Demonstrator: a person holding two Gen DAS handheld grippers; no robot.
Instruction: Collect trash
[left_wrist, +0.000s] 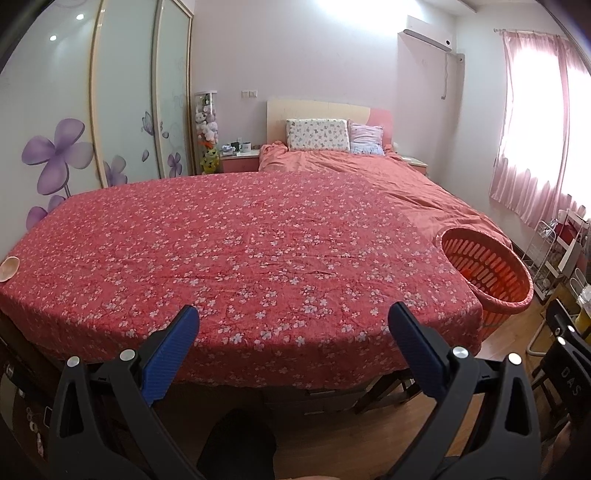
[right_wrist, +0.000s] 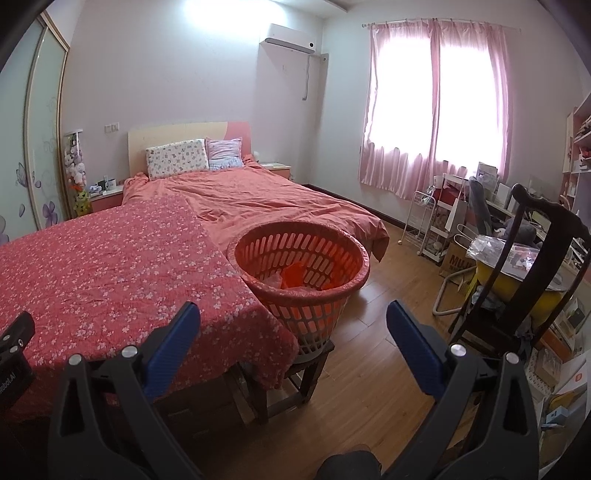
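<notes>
Now, target: a small pinkish, shell-like piece (left_wrist: 9, 268) lies at the far left edge of the left wrist frame, on the flowered cloth; whether it is trash I can only judge, but it is the one loose thing on that surface.
Worktop: the red flowered cloth (left_wrist: 236, 251) covers it from the lower left to the centre right of the left wrist frame; apart from that piece it looks bare.
Left gripper: left gripper (left_wrist: 293, 325) hangs over the near edge of the cloth, its blue fingers (left_wrist: 173, 350) spread wide with nothing between them.
Right gripper: right gripper (right_wrist: 293, 325) is likewise spread wide and empty, aimed at the floor just past the worktop's corner.
Basket: the orange basket (right_wrist: 354, 280) stands on a small wooden stool (right_wrist: 295, 373), touching the cloth's right corner; some orange and pale scraps lie inside it.
Key relation: the piece lies far to the left of the left gripper and well apart from the basket, which sits at the opposite, right end.
Nearer hand: the left, by my reading; the right is the one close to the basket.
Long axis: too small and too distorted at the frame edge to tell.
</notes>
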